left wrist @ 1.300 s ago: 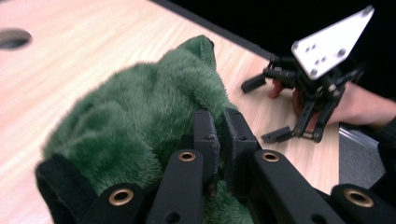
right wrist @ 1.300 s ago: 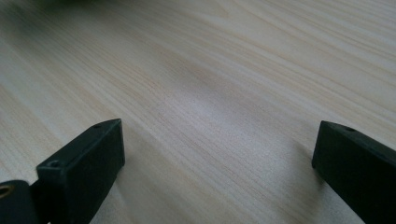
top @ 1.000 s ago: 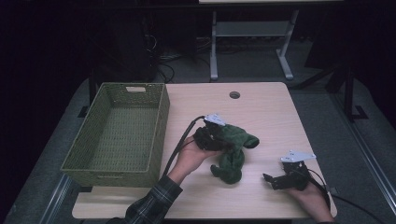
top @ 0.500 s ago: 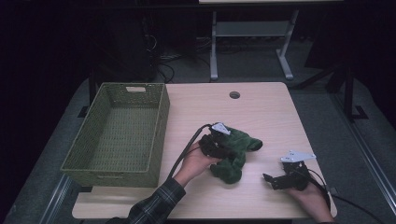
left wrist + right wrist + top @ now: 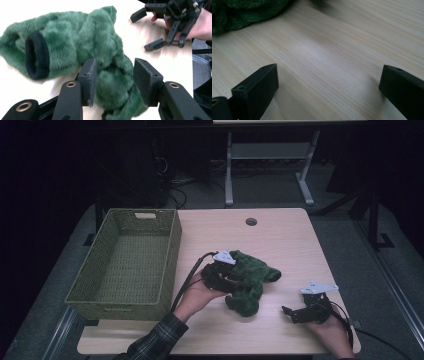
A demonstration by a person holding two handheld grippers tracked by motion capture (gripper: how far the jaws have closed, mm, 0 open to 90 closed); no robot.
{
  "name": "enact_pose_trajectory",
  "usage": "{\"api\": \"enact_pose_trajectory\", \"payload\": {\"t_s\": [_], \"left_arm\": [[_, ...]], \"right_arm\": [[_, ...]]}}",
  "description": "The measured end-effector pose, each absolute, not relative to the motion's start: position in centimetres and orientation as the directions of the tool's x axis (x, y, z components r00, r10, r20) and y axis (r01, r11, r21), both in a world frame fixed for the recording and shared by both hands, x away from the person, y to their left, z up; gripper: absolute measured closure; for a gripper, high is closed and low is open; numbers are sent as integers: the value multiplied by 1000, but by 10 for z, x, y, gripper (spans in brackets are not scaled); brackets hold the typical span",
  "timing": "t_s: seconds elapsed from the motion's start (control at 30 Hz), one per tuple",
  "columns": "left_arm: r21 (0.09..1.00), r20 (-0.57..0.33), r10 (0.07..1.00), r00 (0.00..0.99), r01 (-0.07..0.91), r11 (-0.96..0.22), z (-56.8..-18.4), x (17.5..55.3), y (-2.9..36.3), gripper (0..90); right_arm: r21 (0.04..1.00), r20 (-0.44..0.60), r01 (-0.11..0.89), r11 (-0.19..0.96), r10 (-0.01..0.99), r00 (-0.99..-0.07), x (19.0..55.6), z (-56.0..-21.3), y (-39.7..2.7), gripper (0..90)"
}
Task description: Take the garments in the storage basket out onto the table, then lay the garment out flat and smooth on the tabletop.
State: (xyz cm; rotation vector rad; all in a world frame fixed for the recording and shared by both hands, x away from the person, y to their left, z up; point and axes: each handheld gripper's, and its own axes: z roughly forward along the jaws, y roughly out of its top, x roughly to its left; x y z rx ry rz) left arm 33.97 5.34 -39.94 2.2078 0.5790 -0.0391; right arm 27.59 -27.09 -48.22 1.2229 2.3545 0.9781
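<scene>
A green fuzzy garment (image 5: 255, 275) with a black cuff (image 5: 36, 58) lies bunched near the middle of the wooden table (image 5: 285, 245). My left gripper (image 5: 234, 282) sits at the garment's left side. In the left gripper view the left gripper (image 5: 116, 82) is open, and a fold of the green garment (image 5: 75, 42) bulges between its pads. My right gripper (image 5: 288, 312) rests open on the bare table at the front right, apart from the garment. In the right gripper view the right gripper (image 5: 329, 82) has only wood between its jaws, and the garment's edge (image 5: 242, 12) lies farther off.
A green woven basket (image 5: 170, 255) stands at the table's left, with nothing inside. A round cable hole (image 5: 251, 221) is near the far edge. A metal stand (image 5: 265, 155) rises behind the table. The right gripper (image 5: 142, 31) shows beyond the garment in the left gripper view.
My left gripper has come down and nearer along the garment, which has bunched and shifted slightly toward the front. The right gripper has stayed put.
</scene>
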Motion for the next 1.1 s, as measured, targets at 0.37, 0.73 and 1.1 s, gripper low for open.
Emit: {"api": "enact_pose_trajectory", "payload": {"t_s": [0.37,0.73,1.1], "left_arm": [[696,-224,424,878,448,-561,-411,332,64,502],[686,-250,405,880,456,-568,-426,319,83,474],[659,-238,346,908,412,-629,-437,315,79,746]], "right_arm": [[739,88,562,371,774,-627,264,-463,-273,151],[732,94,559,388,756,-648,264,-464,-270,151],[725,103,572,383,761,-641,266,-465,-272,151]]}}
